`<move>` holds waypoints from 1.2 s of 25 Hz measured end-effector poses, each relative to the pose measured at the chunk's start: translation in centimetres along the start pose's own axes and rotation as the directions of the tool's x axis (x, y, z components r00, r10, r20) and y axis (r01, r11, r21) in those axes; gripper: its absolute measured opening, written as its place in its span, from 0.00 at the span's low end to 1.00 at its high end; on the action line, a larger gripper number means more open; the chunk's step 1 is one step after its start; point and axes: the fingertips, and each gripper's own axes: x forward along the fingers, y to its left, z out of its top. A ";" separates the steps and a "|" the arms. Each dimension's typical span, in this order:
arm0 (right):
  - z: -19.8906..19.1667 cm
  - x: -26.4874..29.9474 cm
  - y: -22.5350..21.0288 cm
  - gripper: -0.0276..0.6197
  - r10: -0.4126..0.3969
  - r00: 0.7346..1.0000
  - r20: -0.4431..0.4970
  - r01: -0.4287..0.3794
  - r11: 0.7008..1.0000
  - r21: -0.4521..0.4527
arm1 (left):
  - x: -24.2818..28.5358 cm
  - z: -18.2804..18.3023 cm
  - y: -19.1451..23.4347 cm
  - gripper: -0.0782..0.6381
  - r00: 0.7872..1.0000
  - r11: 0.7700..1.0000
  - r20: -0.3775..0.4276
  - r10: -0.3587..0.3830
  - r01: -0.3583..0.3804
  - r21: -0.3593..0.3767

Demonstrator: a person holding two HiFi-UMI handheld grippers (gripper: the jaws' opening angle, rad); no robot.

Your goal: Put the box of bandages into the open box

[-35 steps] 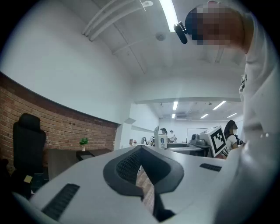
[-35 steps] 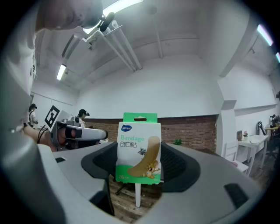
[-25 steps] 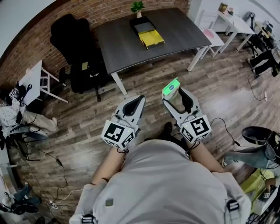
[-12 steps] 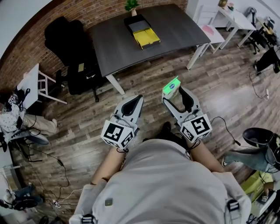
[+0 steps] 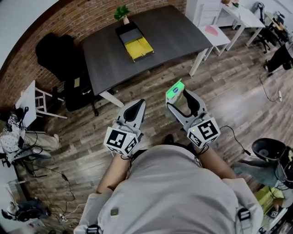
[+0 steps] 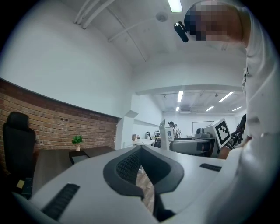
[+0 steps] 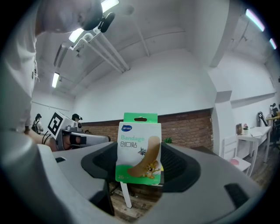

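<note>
The box of bandages (image 7: 139,148), white and green with a cartoon plaster on its front, stands upright between the jaws of my right gripper (image 7: 140,168), which is shut on it. From the head view the green box (image 5: 175,91) sticks out at the tip of the right gripper (image 5: 176,101), held over the wooden floor. My left gripper (image 5: 135,109) is beside it to the left, jaws closed together with nothing between them (image 6: 140,168). The open box (image 5: 133,41), black with a yellow inside, lies on the dark table (image 5: 174,32) far ahead.
A black office chair (image 5: 57,55) stands left of the table. A potted plant (image 5: 122,13) sits at the table's far edge behind the open box. A white table (image 5: 240,16) and white stool (image 5: 213,32) stand to the right. Cables and bags lie on the floor at both sides.
The view has shifted: the table and open box have slid leftward and slightly nearer in the head view. Both grippers keep their pose, the right one still holding the bandage box.
</note>
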 end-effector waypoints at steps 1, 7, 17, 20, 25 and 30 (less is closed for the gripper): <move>0.1 0.0 -1.1 0.50 0.004 1.000 -0.002 -0.004 1.000 0.002 | 1.1 0.1 -0.1 0.13 1.000 1.000 0.000 0.004 -0.004 -0.001; -0.2 1.2 -5.9 0.50 0.010 1.000 -0.011 -0.009 0.999 0.033 | 5.6 0.1 0.3 0.13 1.000 1.000 -0.020 0.018 -0.019 -0.008; -1.1 6.7 -9.5 0.50 0.027 0.999 -0.021 -0.026 0.999 0.041 | 10.0 -0.4 5.1 0.13 0.999 0.999 -0.017 0.028 -0.028 -0.023; -1.3 9.3 -10.6 0.50 0.020 0.999 -0.028 -0.019 0.999 0.048 | 11.6 -0.1 7.5 0.13 1.000 1.000 -0.006 0.015 -0.015 -0.014; -1.2 15.7 -11.9 0.50 0.017 0.999 -0.038 -0.015 0.999 0.044 | 13.8 0.1 13.7 0.13 1.000 0.999 -0.001 0.010 -0.010 -0.033; -0.6 22.9 -12.0 0.50 0.015 0.998 -0.055 -0.014 1.000 0.027 | 15.4 0.9 20.3 0.13 1.000 0.999 -0.001 -0.020 0.020 -0.036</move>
